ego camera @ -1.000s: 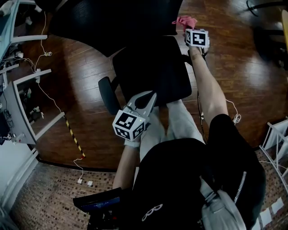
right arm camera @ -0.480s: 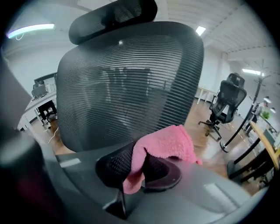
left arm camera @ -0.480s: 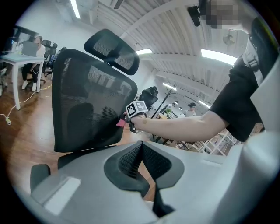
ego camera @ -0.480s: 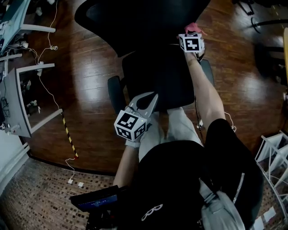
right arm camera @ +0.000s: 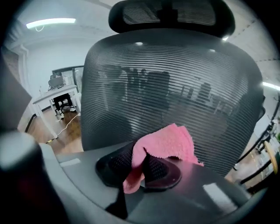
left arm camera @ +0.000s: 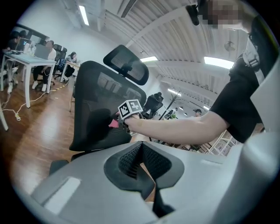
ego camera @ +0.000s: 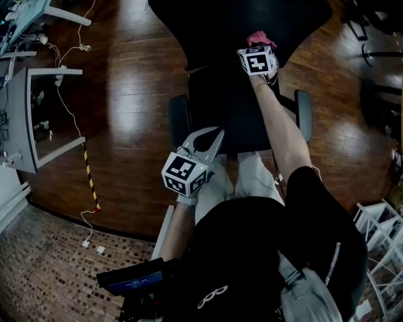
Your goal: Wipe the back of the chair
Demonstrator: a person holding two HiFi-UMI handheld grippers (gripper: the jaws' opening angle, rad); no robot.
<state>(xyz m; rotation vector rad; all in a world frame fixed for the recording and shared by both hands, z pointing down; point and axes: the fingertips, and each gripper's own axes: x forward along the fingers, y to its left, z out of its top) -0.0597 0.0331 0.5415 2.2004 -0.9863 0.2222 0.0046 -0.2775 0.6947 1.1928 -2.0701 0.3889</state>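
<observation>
Up at 12 o'clock in the head view, the chair back (ego camera: 239, 19) is a broad, curved black mesh panel with fine horizontal ribs, and its rounded headrest (right arm camera: 170, 13) sits above it. The right gripper (ego camera: 258, 45) has its jaws clamped on a fluffy pink cloth (right arm camera: 168, 142) close to the mesh. Whether the cloth touches the mesh cannot be told. The left gripper (ego camera: 211, 135) hangs at the seat's (ego camera: 233, 119) near edge, at 6 o'clock, with its ribbed pads pressed together on nothing. Glossy wooden floor (ego camera: 126, 94) lies open at 9 o'clock, beyond the padded armrest (ego camera: 178, 119).
</observation>
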